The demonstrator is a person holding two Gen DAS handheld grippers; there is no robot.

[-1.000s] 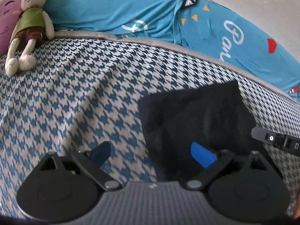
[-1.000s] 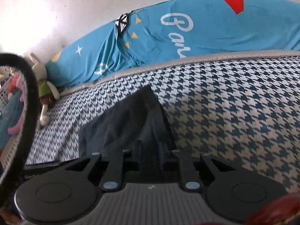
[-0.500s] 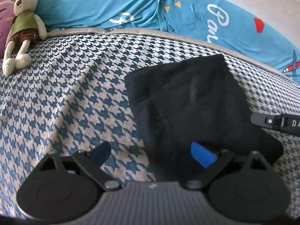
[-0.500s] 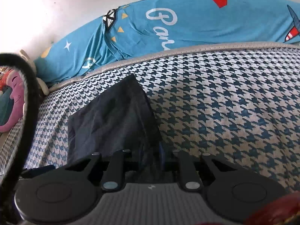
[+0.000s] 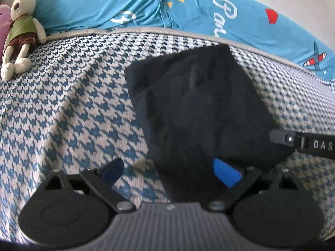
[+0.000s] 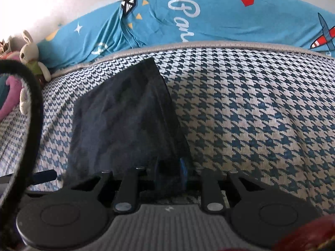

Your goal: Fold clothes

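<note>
The right gripper [image 6: 169, 173] is pinched tight on the near edge of the dark navy folded cloth [image 5: 199, 108], while the left gripper [image 5: 169, 170] hangs wide open, holding nothing. Over the last second the cloth slid further up the blue-white houndstooth bedspread [image 5: 69, 96], so I'd say it's just being positioned flat.

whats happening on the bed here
A person is folding a dark garment on the houndstooth bed cover with two handheld claws. The right claw is shut on the garment's near edge. The left claw is open over its near left corner, gripping nothing. The garment lies as a compact folded rectangle.
</note>
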